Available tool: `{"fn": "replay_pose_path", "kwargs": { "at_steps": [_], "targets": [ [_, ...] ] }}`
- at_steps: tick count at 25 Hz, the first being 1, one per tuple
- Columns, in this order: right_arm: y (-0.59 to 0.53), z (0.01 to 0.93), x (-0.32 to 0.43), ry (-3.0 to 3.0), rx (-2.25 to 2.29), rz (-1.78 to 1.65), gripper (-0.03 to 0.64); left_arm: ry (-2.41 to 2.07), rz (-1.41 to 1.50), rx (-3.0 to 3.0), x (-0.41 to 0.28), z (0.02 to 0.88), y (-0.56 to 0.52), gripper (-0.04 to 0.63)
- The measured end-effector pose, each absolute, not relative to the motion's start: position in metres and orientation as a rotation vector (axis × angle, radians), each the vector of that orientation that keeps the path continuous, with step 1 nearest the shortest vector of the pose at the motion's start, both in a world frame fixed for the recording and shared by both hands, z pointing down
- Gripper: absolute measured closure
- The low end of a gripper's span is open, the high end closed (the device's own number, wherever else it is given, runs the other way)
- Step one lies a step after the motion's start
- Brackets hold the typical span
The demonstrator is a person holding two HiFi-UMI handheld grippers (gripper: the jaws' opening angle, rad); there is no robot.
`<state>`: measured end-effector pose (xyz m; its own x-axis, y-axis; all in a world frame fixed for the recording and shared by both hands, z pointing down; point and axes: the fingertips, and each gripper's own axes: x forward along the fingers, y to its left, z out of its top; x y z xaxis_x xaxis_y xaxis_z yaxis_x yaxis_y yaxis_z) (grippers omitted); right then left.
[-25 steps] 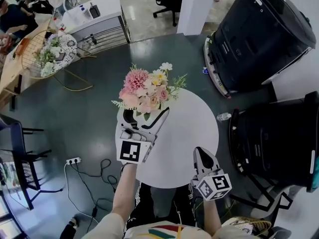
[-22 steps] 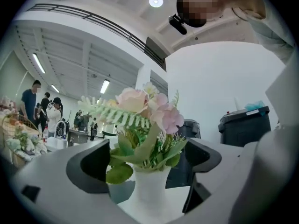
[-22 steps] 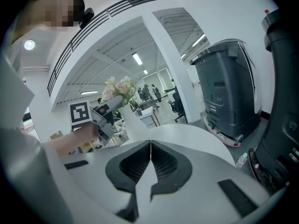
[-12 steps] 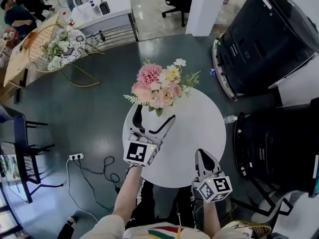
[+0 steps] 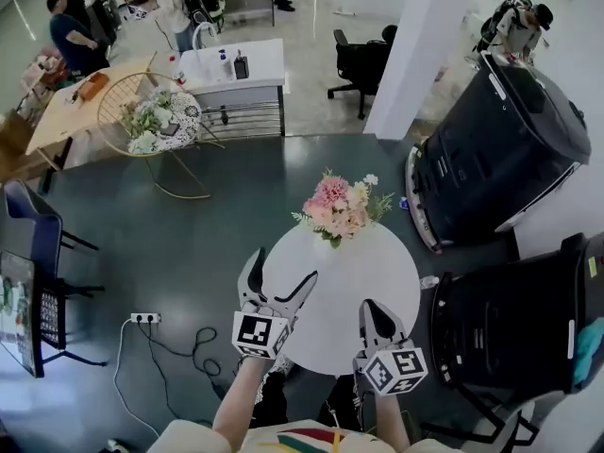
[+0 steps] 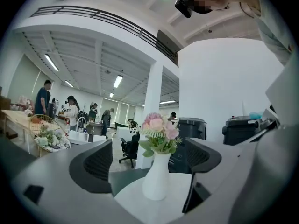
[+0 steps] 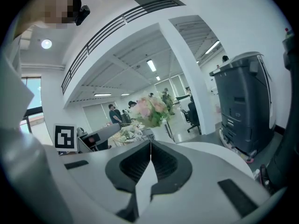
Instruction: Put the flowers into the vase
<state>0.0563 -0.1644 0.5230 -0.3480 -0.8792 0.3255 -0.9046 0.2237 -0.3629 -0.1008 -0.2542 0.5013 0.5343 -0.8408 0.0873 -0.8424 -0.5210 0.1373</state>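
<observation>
Flowers (image 5: 342, 206) hide vase (image 6: 157, 178) in head view; flowers blurred, vase mostly hid in right gripper view.

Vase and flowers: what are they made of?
The vase looks like matte white ceramic or plastic: smooth, even, no gloss. The flowers may be fabric or plastic fakes: tidy, evenly pink petals. Real ones can't be ruled out.

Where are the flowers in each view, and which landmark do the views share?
Head view: flowers near the middle, on the round table's far edge.
Left gripper view: centre, in the white vase, framed between the open jaws.
Right gripper view: blurred, just above the closed jaws, mid-frame.
Shared landmark: the white pillar beyond the flowers, in all three.
</observation>
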Motion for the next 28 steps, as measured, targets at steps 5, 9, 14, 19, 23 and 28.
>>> {"fn": "replay_pose_path", "kwargs": {
  "at_steps": [5, 9, 14, 19, 23, 28],
  "targets": [
    [-0.173, 0.459, 0.015, -2.536, 1.68, 0.635, 0.603, -1.486, -0.03, 2.583, -0.134, 0.451, -0.228, 0.107],
    [-0.18, 0.423, -0.017, -2.65, 1.554, 0.535, 0.603, -1.557, -0.065, 2.584, -0.151, 0.417, -0.214, 0.117],
    [-0.177, 0.391, -0.04, -2.758, 1.398, 0.428, 0.603, -1.745, -0.065, 2.501, -0.173, 0.386, -0.195, 0.37],
    [-0.18, 0.375, -0.04, -2.82, 1.365, 0.406, 0.603, -1.965, -0.084, 2.373, -0.194, 0.374, -0.179, 0.588],
    [-0.178, 0.368, -0.031, -2.846, 1.378, 0.396, 0.603, -2.002, -0.098, 2.347, -0.194, 0.367, -0.173, 0.588],
    [-0.173, 0.371, -0.012, -2.83, 1.422, 0.417, 0.603, -1.994, -0.108, 2.388, -0.176, 0.355, -0.172, 0.588]
  ]
}}
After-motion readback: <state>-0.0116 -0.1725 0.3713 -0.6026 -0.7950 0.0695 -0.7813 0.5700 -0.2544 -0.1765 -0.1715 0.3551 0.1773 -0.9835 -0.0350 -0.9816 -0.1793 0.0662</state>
